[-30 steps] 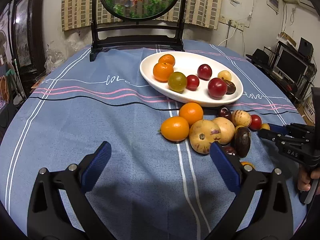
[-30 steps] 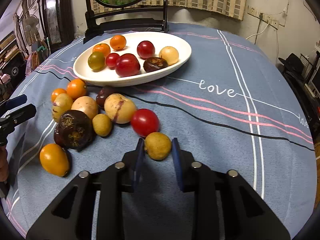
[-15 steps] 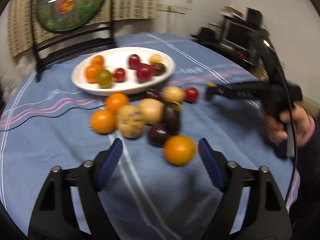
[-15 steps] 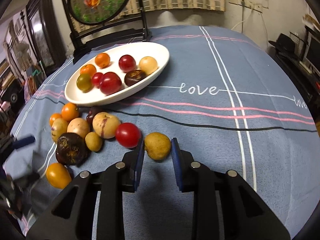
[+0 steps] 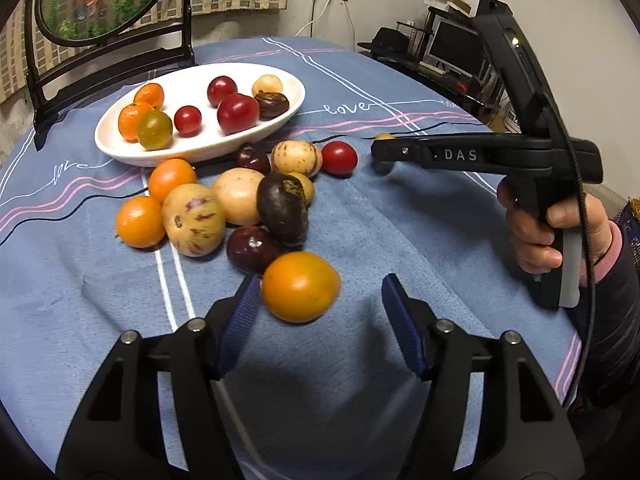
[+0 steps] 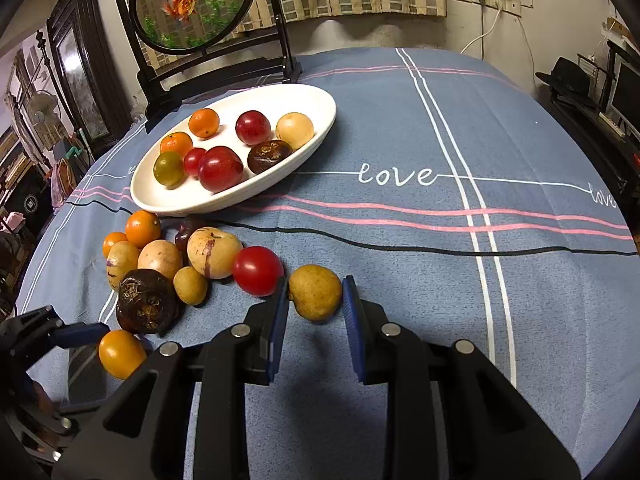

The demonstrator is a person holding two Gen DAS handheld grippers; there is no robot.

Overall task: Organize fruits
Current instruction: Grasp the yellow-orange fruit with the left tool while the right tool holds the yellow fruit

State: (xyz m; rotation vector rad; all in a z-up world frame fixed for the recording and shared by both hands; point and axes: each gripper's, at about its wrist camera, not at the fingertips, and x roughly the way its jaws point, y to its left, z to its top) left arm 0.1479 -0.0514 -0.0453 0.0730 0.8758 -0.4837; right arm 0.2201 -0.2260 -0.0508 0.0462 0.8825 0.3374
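Left wrist view: left gripper spread wide at lower centre, 2 blue pads apart, orange-yellow fruit between them, touching or almost touching the left-hand pad, clear of the right-hand one. Nothing clamped.

Right gripper at lower centre of the right wrist view, narrowed around small yellow-brown fruit; both pads at or very near its sides, firm contact impossible to confirm. In the left wrist view, same gripper reaching in from the right edge, fruit only just showing at its tip, right hand wrapped on the handle.

White oval plate at upper left of centre in the right wrist view, holding 8 fruits: 2 oranges, 1 green-yellow, 3 red, 1 pale yellow, 1 dark brown.

Loose pile on the blue tablecloth just below the plate, left of centre: red tomato just beside the right gripper's left-hand pad, speckled tan fruit, large dark wrinkled fruit, oranges and others bunched together.

Round goldfish screen on a black stand at upper left, behind the plate.
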